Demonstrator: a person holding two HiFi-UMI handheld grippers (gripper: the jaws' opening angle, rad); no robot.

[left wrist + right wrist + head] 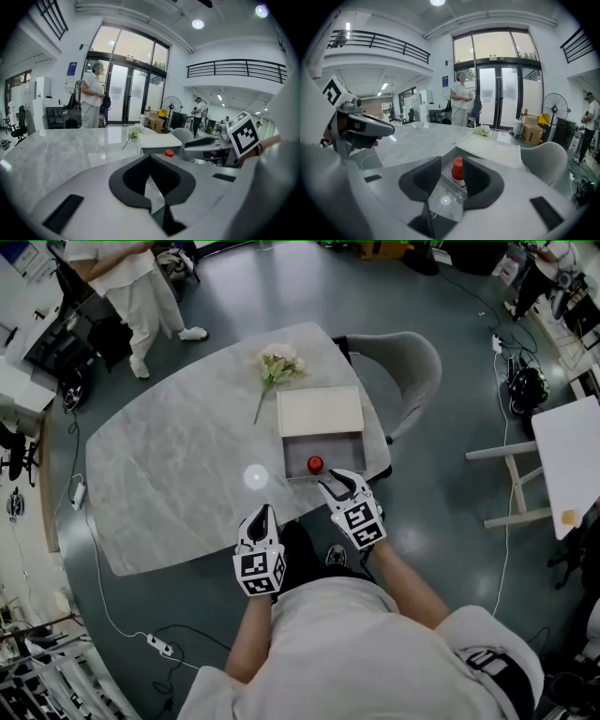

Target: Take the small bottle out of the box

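Note:
A small bottle with a red cap (315,464) stands upright in the open white box (323,440) near the table's front right edge. The box's lid (320,411) lies just behind the opening. My right gripper (339,482) hovers at the box's front wall, open. Through its own camera the bottle (458,171) shows between the spread jaws of the right gripper (452,161), a little beyond the tips and untouched. My left gripper (265,510) is shut and empty above the table's front edge, left of the box. From the left gripper (150,157) only the red cap (168,153) shows over the box wall.
A sprig of white flowers (278,365) lies on the grey marble table (178,465) behind the box. A grey chair (403,371) stands at the far right of the table. A person in white (141,287) stands beyond the table. A white side table (572,460) is to the right.

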